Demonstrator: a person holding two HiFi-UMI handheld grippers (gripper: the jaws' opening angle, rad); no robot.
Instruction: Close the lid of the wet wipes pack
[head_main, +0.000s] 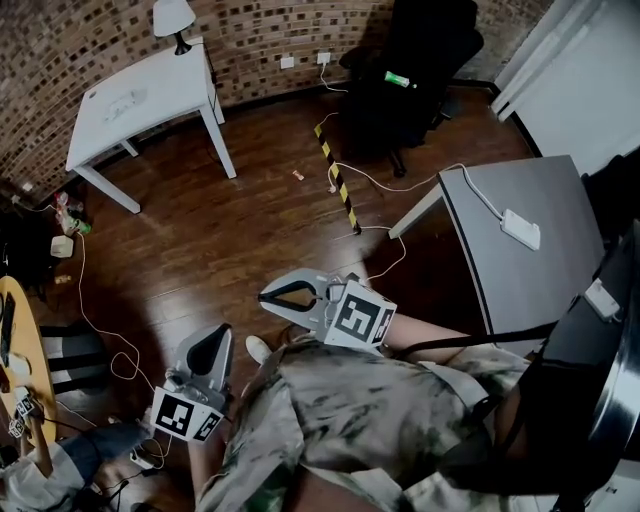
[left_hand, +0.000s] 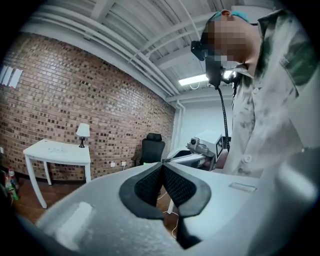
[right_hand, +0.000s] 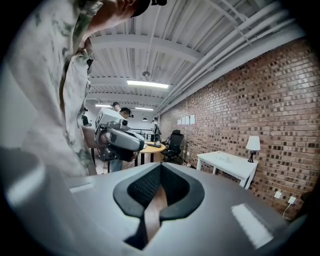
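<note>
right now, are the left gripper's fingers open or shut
Shut. In the left gripper view, the left gripper has its two dark fingers meeting at the tips, with nothing held between them.

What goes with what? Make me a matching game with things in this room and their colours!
Things:
1. lamp table
2. chair
3. floor tape
4. right table

Colours:
A. black
B. yellow and black stripes
C. white
D. grey

Pairs: 1-C, 2-A, 3-B, 4-D
</note>
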